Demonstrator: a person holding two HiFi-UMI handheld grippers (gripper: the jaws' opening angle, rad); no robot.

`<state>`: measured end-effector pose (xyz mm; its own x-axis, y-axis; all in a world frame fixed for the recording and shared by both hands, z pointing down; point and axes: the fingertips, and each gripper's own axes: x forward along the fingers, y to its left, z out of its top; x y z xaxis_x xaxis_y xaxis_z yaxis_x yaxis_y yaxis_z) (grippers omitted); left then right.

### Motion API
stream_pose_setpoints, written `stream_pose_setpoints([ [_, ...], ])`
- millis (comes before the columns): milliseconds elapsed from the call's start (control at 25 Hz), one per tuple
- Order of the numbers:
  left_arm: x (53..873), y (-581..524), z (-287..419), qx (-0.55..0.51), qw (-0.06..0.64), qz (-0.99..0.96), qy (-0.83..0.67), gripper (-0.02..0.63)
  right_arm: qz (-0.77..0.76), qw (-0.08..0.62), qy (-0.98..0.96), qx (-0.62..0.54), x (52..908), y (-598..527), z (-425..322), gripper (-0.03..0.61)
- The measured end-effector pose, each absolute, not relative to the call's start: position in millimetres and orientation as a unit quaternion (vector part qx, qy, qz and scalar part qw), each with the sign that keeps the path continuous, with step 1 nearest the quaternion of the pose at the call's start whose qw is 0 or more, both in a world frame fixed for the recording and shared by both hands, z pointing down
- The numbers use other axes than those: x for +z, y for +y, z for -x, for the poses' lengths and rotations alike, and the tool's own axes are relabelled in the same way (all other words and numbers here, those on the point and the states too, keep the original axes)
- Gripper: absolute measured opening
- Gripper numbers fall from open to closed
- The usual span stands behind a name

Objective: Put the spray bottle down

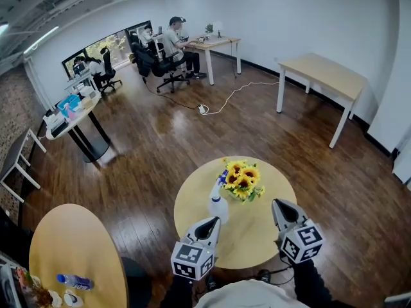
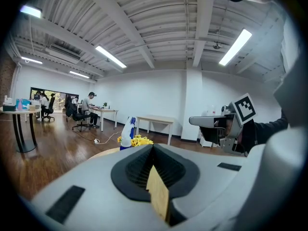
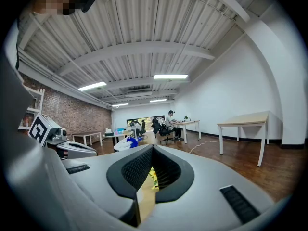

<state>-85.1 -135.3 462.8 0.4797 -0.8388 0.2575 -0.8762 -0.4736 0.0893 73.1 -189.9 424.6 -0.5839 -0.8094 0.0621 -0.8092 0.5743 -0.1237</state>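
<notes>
The spray bottle (image 1: 218,205) is seen upright on the table (image 1: 257,246), beside the sunflowers (image 1: 241,179) and just ahead of the left claw (image 1: 214,221). Both this claw and the right claw (image 1: 278,203) are seen closed, with nothing gripped.

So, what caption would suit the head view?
Spray bottle by sunflowers on a table; left tool and right tool shut, empty.
</notes>
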Motion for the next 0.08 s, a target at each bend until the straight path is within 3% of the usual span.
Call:
stream_pose_setpoints([
  [80,462.9,-134.8,84.0,0.089,0.104,-0.853,-0.503,-0.012,0.457,0.0,0.887,-0.067,423.5,-189.1,-74.4,-0.032],
])
